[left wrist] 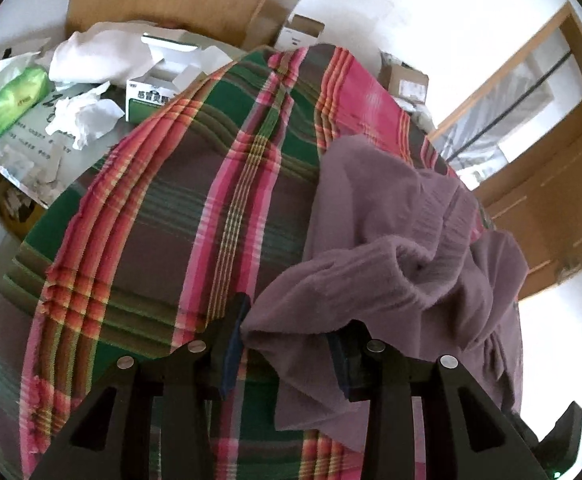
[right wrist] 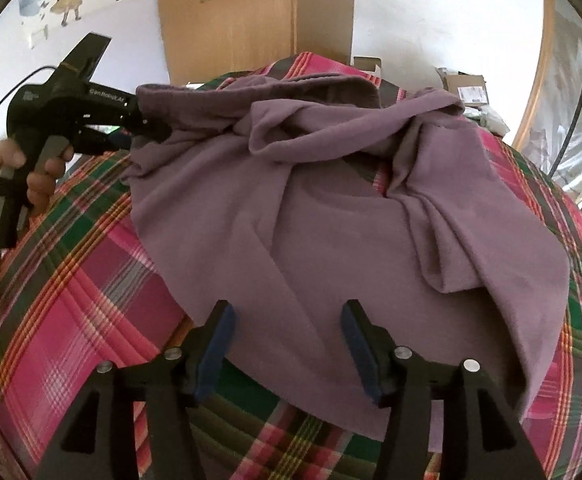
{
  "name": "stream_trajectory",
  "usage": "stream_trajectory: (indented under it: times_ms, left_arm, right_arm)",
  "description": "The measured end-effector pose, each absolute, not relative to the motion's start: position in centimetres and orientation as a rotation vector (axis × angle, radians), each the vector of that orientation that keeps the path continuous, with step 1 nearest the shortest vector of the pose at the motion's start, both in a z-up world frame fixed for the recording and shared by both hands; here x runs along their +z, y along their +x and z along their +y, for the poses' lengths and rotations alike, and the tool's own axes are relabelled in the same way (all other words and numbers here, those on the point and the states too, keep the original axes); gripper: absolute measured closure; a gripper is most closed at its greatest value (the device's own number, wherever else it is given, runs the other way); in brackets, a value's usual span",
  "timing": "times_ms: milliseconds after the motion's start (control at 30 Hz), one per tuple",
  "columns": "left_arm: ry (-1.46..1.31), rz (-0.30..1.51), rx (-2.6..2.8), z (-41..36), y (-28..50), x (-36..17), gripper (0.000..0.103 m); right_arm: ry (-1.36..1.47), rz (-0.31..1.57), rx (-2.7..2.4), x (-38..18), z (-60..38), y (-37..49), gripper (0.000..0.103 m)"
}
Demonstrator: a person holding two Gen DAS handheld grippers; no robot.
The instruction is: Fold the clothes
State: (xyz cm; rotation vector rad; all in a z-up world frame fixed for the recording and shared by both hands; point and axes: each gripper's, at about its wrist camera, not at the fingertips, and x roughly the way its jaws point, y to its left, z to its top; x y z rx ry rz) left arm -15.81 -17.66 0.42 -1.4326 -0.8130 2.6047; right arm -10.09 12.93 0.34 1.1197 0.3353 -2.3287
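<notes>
A crumpled purple fleece garment (right wrist: pixel 331 208) lies on the plaid-covered desk (right wrist: pixel 91 280), its edge lying between the spread left tongs (left wrist: pixel 291 332), while the right tongs (right wrist: pixel 289 340) hover wide open, empty.

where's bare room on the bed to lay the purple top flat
Bare plaid sheet lies left of the purple garment, between it and the cluttered side table. Another strip sits beside the right tongs. The garment's own side is crowded with bunched folds.
</notes>
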Motion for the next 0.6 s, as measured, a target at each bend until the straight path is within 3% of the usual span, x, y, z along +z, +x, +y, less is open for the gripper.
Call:
stream_trajectory:
  times_ms: [67, 100, 167, 233, 300, 600]
  left_arm:
    - [-1.423, -0.845, 2.596, -17.7, -15.8, 0.4, 0.067]
    - [-1.418, -0.860, 2.592, -17.7, -15.8, 0.4, 0.077]
    - [-1.408, -0.892, 2.583, -17.7, -15.8, 0.3, 0.084]
    - [-1.398, -0.923, 2.574, -17.8, -15.8, 0.3, 0.091]
    - [-1.383, -0.940, 2.580, -17.8, -15.7, 0.5, 0.095]
    - [-1.262, -0.988, 2.667, -18.6, -13.7, 3.3, 0.096]
  right_arm:
    - [1.119, 0.331, -2.330, 0.3, 12.8, -10.2, 0.046]
    - [1.117, 0.327, -2.331, 0.3, 12.8, -10.3, 0.049]
    - [1.113, 0.316, -2.334, 0.3, 12.8, -10.4, 0.063]
    - [1.111, 0.299, -2.340, 0.3, 13.0, -10.3, 0.088]
    - [1.114, 0.277, -2.338, 0.2, 13.2, -10.1, 0.096]
    - [1.065, 0.224, -2.368, 1.4, 14.3, -8.9, 0.099]
